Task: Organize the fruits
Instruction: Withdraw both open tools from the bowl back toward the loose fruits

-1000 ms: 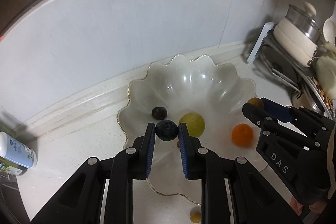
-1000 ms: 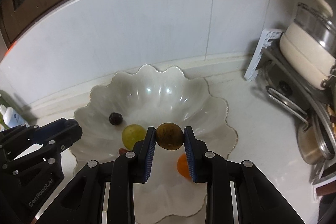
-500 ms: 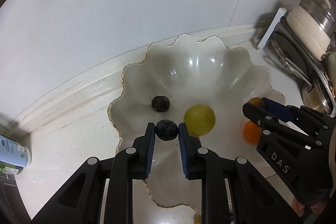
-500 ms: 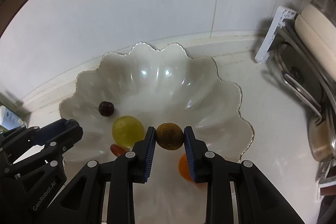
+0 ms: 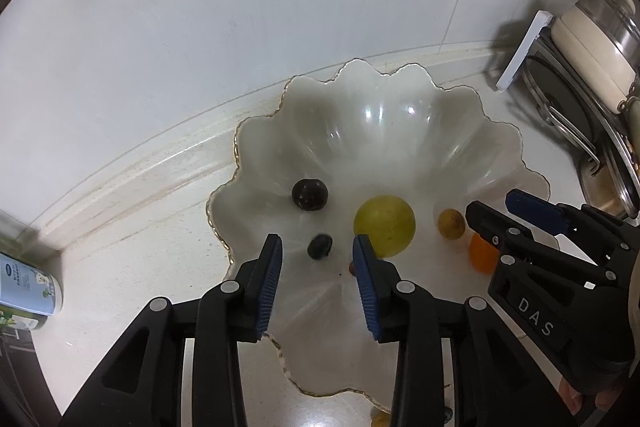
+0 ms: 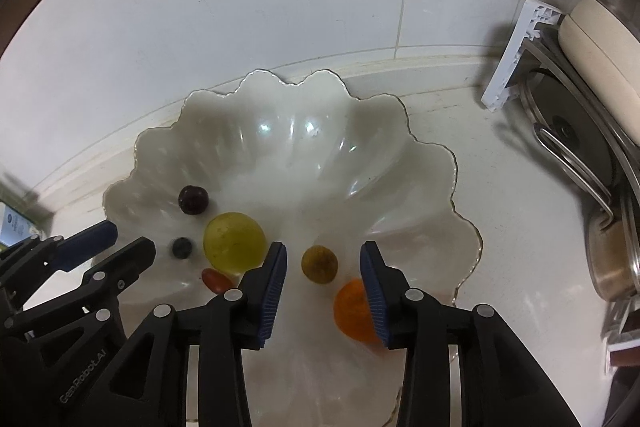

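Glossy tiled counter; scalloped bowl; left gripper, right gripper just parted, round fruit released.

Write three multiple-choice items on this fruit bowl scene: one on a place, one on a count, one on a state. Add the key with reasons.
1. Where does the blueberry lie?
A. in the white bowl
B. on the counter
C. on the stove

2. How many fruits show inside the bowl in the right wrist view?
A. three
B. six
C. nine

3. How does the right gripper stand?
A. shut on the orange fruit
B. shut on the bowl rim
C. open, with the brown fruit loose between its fingers

Key: 1 A, it rests on the bowl floor; 2 B, six separate fruits lie there; 3 C, gaps show on both sides of the fruit.
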`<state>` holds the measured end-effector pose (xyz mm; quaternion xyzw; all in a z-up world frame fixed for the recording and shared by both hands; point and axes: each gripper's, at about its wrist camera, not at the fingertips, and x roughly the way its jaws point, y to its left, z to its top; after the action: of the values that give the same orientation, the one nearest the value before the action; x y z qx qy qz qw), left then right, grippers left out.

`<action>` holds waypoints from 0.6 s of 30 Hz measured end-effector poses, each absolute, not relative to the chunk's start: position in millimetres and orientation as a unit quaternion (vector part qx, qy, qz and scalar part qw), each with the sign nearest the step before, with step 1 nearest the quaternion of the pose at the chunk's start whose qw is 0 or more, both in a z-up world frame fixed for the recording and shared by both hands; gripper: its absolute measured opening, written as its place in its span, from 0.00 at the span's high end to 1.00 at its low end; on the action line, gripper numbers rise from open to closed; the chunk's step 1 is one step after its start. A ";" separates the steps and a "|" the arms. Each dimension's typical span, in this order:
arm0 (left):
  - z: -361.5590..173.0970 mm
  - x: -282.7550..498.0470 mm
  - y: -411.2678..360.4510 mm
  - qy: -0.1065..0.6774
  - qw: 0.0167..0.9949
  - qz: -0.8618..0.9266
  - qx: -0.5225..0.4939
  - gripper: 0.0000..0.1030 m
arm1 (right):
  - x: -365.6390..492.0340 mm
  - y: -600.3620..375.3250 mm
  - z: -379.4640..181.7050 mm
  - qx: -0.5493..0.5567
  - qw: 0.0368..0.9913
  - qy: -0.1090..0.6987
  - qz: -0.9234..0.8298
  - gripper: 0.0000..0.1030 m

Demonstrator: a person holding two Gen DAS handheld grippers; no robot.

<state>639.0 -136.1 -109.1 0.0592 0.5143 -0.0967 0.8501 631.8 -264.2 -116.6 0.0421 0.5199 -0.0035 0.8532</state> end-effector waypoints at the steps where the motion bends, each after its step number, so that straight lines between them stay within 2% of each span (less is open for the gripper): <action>1: -107.6 637.5 -136.3 0.512 0.851 -0.096 0.061 0.65 | 630.8 -264.2 -115.8 0.042 0.853 0.520 -0.003 0.62; 18: -72.3 600.7 -128.4 0.466 0.877 -0.095 0.063 0.65 | 589.3 -257.9 -75.5 0.026 0.879 0.476 -0.001 0.62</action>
<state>600.7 -128.4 -72.3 0.0627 0.4664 -0.0953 0.8772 589.3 -257.9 -75.5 0.0261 0.4757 -0.0013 0.8792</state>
